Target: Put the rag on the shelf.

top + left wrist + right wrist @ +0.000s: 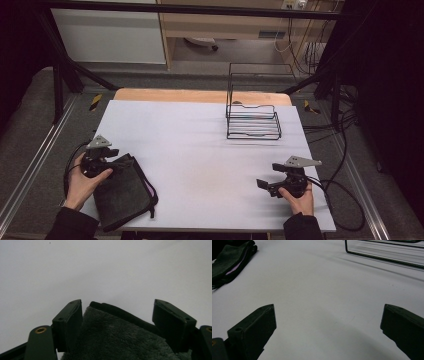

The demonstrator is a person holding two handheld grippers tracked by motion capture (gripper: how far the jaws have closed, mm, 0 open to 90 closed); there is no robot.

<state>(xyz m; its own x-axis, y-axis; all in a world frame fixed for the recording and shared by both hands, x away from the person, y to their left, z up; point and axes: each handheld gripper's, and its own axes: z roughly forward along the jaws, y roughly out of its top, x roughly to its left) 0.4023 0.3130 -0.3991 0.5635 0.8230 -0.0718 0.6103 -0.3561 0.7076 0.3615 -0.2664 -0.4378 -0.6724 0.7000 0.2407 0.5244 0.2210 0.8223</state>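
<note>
A dark fleecy bag with a pink lining edge lies flat at the near left corner of the white table. My left gripper is at the bag's far corner. In the left gripper view the bag's fabric fills the gap between the jaws of that gripper; the jaws stand apart, the left one against the fabric. My right gripper rests low at the near right, jaws wide open over bare table, as the right gripper view shows. There the bag lies far left.
A black wire rack stands at the table's far right, its base bars also in the right gripper view. Cables trail off both grippers past the table's sides. A wooden strip edges the far side.
</note>
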